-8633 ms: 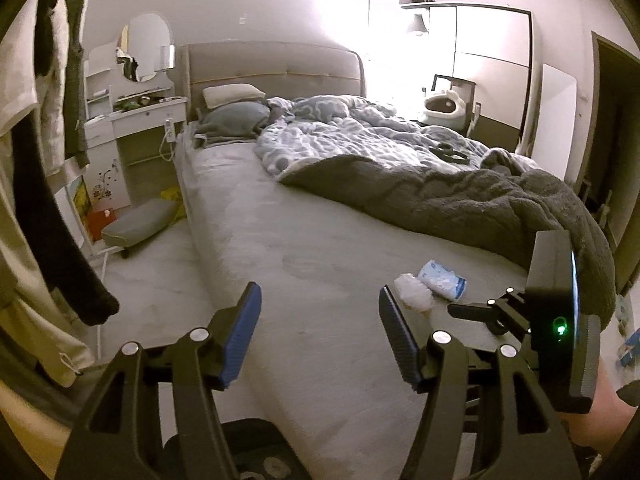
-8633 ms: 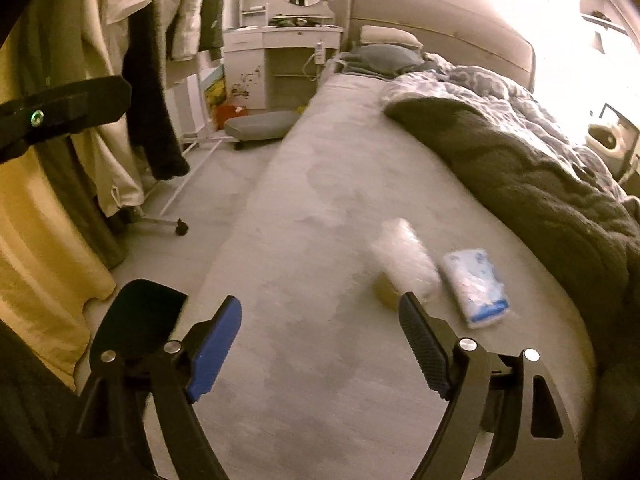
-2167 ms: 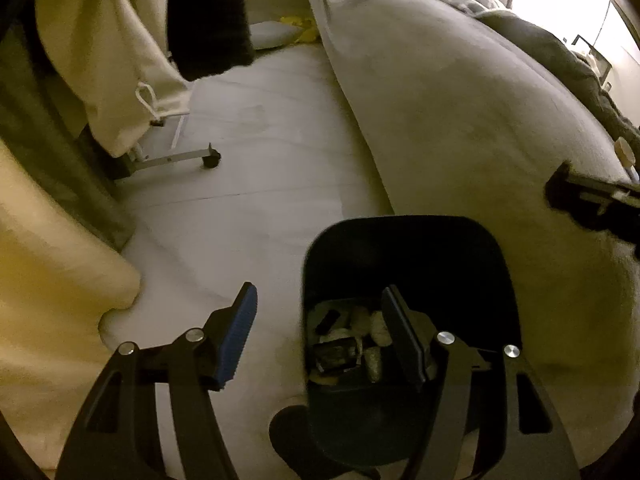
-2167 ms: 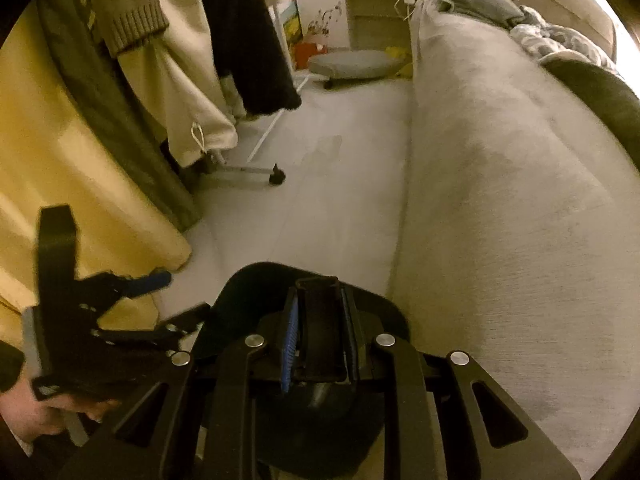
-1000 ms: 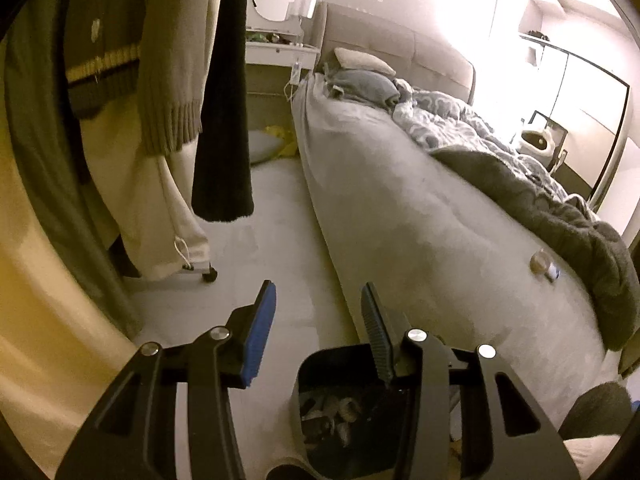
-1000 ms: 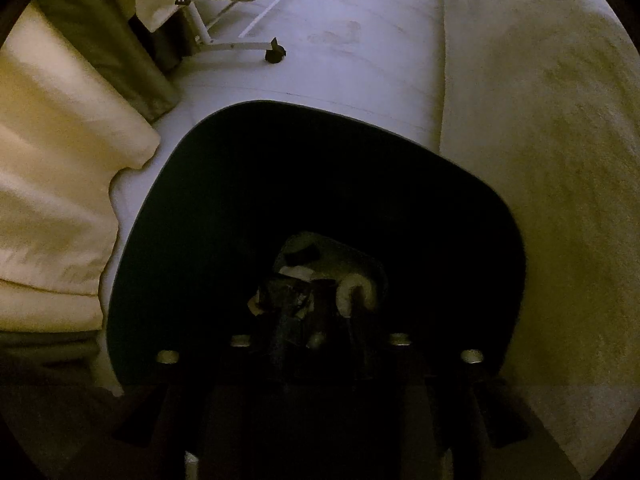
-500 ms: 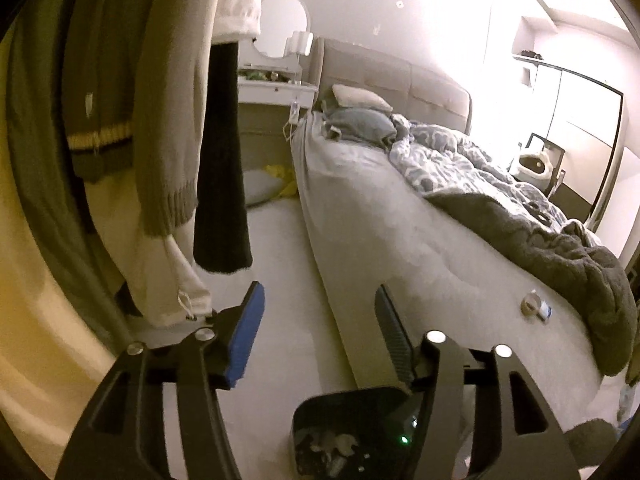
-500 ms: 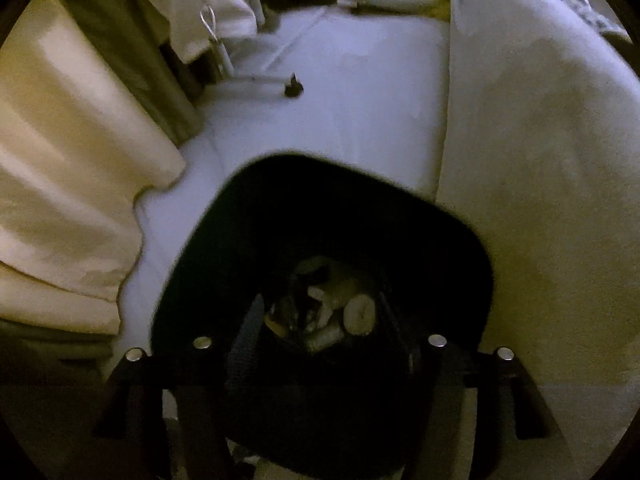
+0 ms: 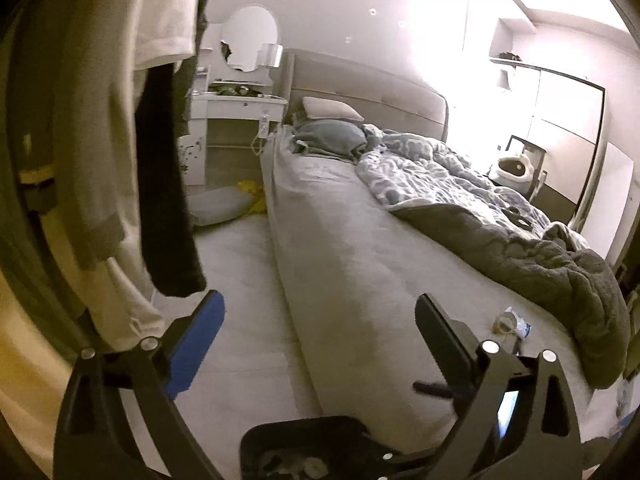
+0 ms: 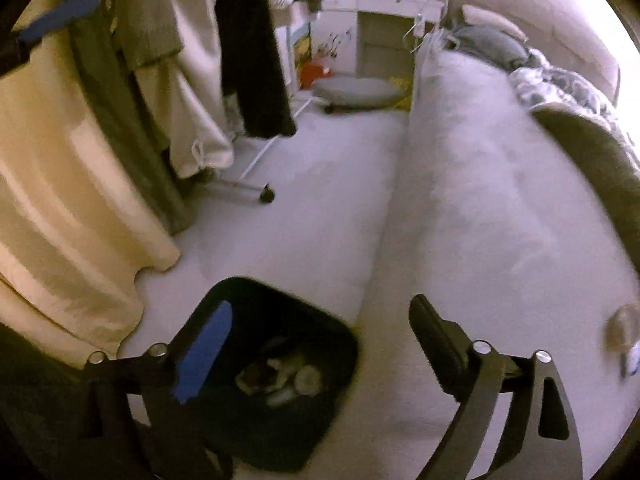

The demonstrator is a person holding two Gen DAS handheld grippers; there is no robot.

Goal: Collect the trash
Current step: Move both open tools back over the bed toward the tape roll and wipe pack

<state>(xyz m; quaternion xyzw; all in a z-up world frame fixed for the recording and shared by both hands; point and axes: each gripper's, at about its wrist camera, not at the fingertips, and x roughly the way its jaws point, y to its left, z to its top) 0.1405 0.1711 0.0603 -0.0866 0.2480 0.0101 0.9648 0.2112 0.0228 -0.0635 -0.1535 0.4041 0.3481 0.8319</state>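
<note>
Two empty claws (image 9: pixel 320 320) (image 10: pixel 320 320) opening wide over grey bed (image 9: pixel 340 240), black bin (image 10: pixel 320 320) on pale floor (image 10: pixel 320 184).

Bin (image 10: pixel 276 312) on the floor (image 10: pixel 304 208), just beside the bed's (image 9: pixel 344 240) near corner, trash (image 10: pixel 280 372) inside. Hanging clothes (image 10: pixel 160 80) to its left. On the bed, small scraps (image 9: pixel 510 322) near the duvet's (image 9: pixel 520 240) edge; pillows (image 9: pixel 328 120) at the far end.

Left gripper (image 9: pixel 320 312), right gripper (image 10: pixel 320 318) — jaws opening, empty.
</note>
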